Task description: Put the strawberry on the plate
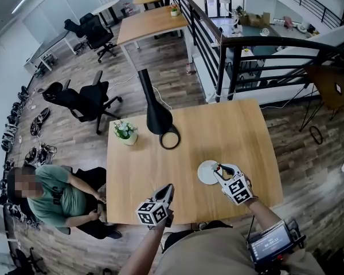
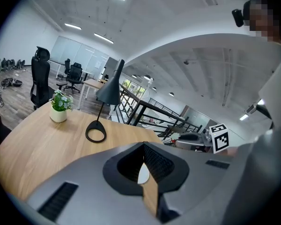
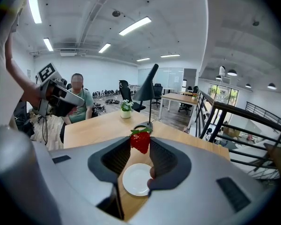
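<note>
An open-plan office loft surrounds a square wooden table (image 1: 218,128), where a small white plate (image 3: 136,181) lies close to the person's edge. The right gripper (image 1: 221,169) is clamped on the strawberry (image 3: 140,142), leaves up and tip down, over the plate's right rim and apparently clear of it. The plate therefore lies below and slightly inward. The left gripper (image 1: 169,189), jaws together and empty, sits well left of the plate.
</note>
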`<state>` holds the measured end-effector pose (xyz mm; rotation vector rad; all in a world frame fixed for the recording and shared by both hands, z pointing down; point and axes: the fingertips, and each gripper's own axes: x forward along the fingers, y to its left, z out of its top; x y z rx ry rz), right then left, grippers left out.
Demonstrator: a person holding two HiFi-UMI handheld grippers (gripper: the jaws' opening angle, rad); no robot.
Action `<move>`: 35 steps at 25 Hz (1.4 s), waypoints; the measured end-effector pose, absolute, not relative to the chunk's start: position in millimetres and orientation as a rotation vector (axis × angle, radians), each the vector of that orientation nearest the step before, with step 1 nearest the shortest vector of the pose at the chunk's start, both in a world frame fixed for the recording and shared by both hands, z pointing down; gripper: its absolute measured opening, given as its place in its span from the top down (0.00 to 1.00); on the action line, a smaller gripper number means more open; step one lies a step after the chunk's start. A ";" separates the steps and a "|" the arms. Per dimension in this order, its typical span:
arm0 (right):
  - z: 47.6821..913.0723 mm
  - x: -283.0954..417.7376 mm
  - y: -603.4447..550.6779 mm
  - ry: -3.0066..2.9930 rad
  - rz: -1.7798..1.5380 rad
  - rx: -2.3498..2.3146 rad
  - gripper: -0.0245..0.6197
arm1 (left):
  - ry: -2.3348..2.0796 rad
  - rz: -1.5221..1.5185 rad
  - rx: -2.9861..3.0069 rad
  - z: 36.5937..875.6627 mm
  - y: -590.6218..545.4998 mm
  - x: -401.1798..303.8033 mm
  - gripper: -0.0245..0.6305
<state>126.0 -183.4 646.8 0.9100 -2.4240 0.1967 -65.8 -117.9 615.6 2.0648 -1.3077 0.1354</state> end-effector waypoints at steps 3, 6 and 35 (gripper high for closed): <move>665.3 129.2 -187.7 -2.406 0.219 0.915 0.76 | -1.298 0.158 2.059 622.4 -119.9 -63.1 0.96; 688.8 131.2 -186.8 -2.362 0.262 0.899 0.76 | -1.282 0.186 2.055 630.9 -120.0 -60.6 0.96; 825.6 121.3 -206.3 -2.127 0.390 0.716 0.75 | -1.160 0.350 2.052 672.6 -140.2 -32.3 0.96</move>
